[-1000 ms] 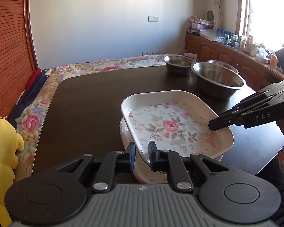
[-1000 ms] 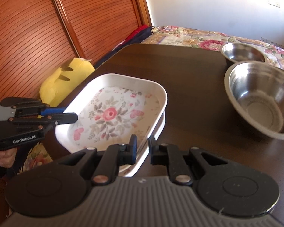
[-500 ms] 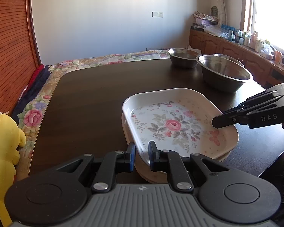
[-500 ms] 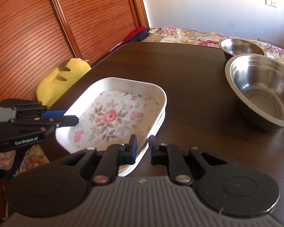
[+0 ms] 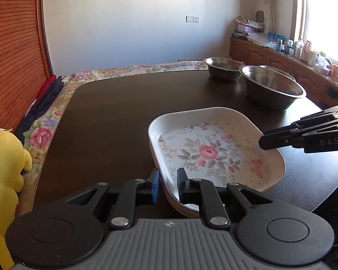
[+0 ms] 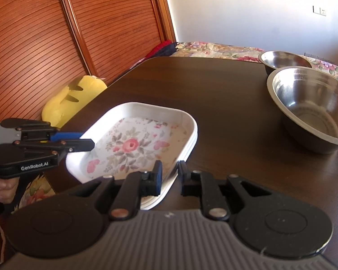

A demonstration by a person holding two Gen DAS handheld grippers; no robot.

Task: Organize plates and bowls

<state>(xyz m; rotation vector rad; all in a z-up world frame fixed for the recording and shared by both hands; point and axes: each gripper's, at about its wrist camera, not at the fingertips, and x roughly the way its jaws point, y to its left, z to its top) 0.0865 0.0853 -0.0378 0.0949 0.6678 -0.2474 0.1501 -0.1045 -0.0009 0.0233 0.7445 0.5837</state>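
Observation:
A white rectangular plate with a rose pattern (image 5: 211,155) (image 6: 133,146) lies nested on a stack of like plates (image 5: 187,211) (image 6: 189,144) near the table's front edge. My left gripper (image 5: 168,184) (image 6: 87,140) is shut on the plate's near-left rim. On the opposite rim my right gripper (image 6: 170,176) (image 5: 262,140) has its jaws opening, the rim still between them and touching. Further back stand a big steel bowl (image 5: 272,90) (image 6: 313,110) and a smaller steel bowl (image 5: 223,67) (image 6: 284,60).
The dark wooden table (image 5: 124,112) stretches bare to the left and back. A third steel bowl's rim (image 5: 279,70) shows behind the big one. A yellow plush toy (image 5: 2,157) (image 6: 72,99) sits beside the table's left edge, by floral bedding and a wooden slatted wall.
The floral plate has come down from a raised, tilted pose onto the stack beneath it. Both grippers sank slightly with it. The right jaws look a touch wider.

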